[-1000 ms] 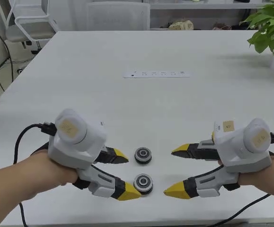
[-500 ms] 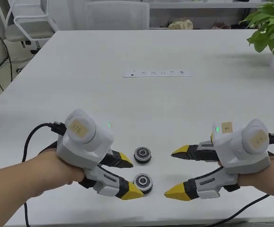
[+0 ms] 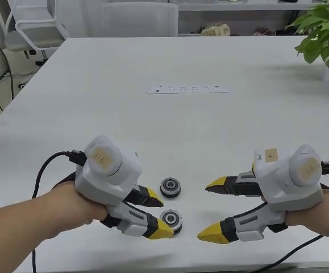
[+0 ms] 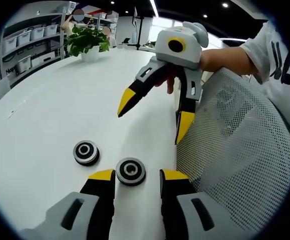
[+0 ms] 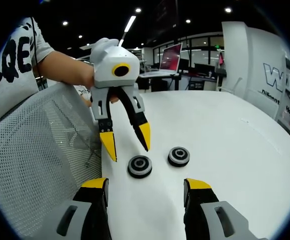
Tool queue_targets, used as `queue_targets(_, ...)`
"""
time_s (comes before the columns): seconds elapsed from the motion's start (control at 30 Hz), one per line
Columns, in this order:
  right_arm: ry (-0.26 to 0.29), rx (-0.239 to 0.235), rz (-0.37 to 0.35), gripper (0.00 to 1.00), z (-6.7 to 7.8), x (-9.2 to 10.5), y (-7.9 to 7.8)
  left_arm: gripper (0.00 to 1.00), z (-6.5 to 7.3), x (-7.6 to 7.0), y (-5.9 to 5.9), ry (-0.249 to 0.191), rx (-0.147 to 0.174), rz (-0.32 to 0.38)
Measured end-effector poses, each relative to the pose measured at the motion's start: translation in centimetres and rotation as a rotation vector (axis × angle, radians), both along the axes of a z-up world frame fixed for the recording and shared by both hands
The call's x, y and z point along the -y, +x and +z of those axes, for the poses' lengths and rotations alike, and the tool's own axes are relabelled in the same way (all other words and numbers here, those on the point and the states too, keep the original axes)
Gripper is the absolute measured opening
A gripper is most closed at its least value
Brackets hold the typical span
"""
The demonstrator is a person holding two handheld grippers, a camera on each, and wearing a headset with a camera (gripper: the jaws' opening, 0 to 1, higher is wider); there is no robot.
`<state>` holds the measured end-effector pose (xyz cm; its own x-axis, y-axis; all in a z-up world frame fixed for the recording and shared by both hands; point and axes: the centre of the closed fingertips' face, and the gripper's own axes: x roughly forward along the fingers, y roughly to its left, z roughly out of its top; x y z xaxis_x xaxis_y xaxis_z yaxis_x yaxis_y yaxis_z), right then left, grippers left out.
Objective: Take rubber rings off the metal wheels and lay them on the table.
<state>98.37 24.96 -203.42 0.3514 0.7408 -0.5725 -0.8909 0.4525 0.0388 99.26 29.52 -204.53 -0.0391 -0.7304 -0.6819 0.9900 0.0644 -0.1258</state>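
Two small metal wheels with black rubber rings lie flat near the front edge of the white table (image 3: 153, 125): a far wheel (image 3: 170, 187) and a near wheel (image 3: 171, 219). My left gripper (image 3: 159, 216) is open, its yellow tips just left of the near wheel, one on each side of it. In the left gripper view the near wheel (image 4: 130, 171) lies just ahead of the gap of my left gripper (image 4: 137, 176), with the far wheel (image 4: 86, 152) to its left. My right gripper (image 3: 209, 209) is open and stands apart to the right of both wheels, facing them.
A white power strip (image 3: 188, 89) lies mid-table. A green plant (image 3: 323, 34) stands at the far right corner, and chairs (image 3: 33, 28) stand beyond the far edge. A mesh chair back (image 4: 235, 150) is close behind the table's front edge.
My left gripper has moved right and a little forward, bringing its tips up around the near wheel. The right gripper has hardly moved. Both wheels lie where they were.
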Motion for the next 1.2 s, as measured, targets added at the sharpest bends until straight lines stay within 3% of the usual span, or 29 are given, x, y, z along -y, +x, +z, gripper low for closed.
queue_targets(0.77, -0.008, -0.015, 0.001, 0.59, -0.5, 0.1, -0.1, 0.20, -1.1, 0.6, 0.0, -0.007, -0.024, 0.020)
queue_targets(1.07, -0.015, -0.017, 0.009, 0.59, -0.6, 0.0, -0.1, 0.14, -1.2, 0.7, 0.4, -0.023, -0.010, 0.047)
queue_targets(1.2, -0.016, -0.018, 0.007, 0.59, -0.7, 0.1, -0.1, 0.11, -1.2, 0.6, 0.6, -0.024, 0.025, 0.047)
